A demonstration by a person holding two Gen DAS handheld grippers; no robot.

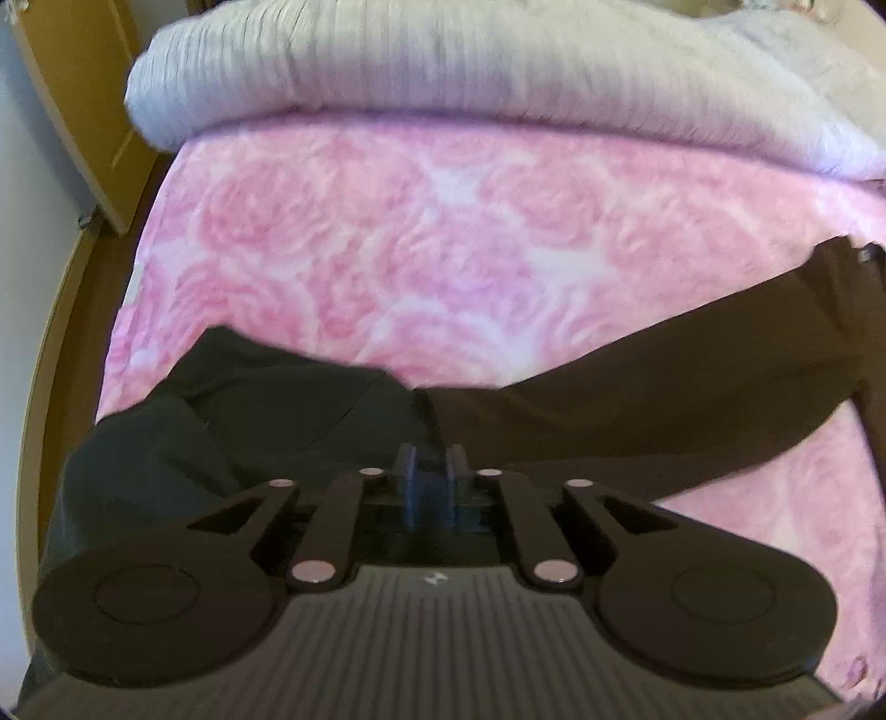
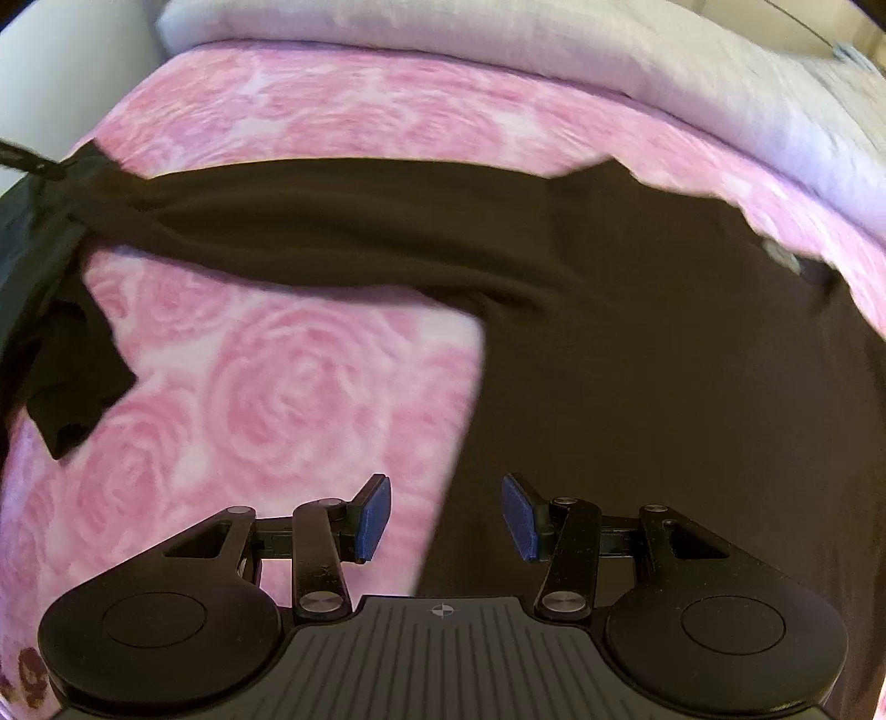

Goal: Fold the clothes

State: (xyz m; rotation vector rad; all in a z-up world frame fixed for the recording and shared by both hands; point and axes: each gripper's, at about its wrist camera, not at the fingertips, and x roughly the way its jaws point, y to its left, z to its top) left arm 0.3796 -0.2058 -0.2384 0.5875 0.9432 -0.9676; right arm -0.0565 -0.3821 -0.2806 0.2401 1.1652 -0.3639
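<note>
Bed: pink rose-print blanket (image 1: 443, 232) covers the surface; same blanket fills the right wrist view (image 2: 277, 387).
Far edge: a pale ribbed quilt (image 1: 443, 66) lies bunched along the back of the bed, also seen at the top of the right view (image 2: 498, 44).
Left side: a wooden panel (image 1: 72, 99) stands beside the bed, past its left edge.
Garment: a dark brown-black garment (image 1: 637, 399) is spread on the blanket. In the left view a long sleeve-like strip runs from the claw up toward the right edge. In the right view the broad body (image 2: 692, 387) lies at right and a narrow strip stretches left across the bed to a bunched end at the left edge.
Left claw (image 1: 429, 471): blue pads pressed together, closed on a fold of the garment; dark cloth is heaped just to its left.
Right claw (image 2: 446, 518): wide apart, nothing between the pads; it sits over the garment's left edge, left pad above blanket, right pad above cloth. Contact with the cloth cannot be told.
Image quality: both views show motion blur.
</note>
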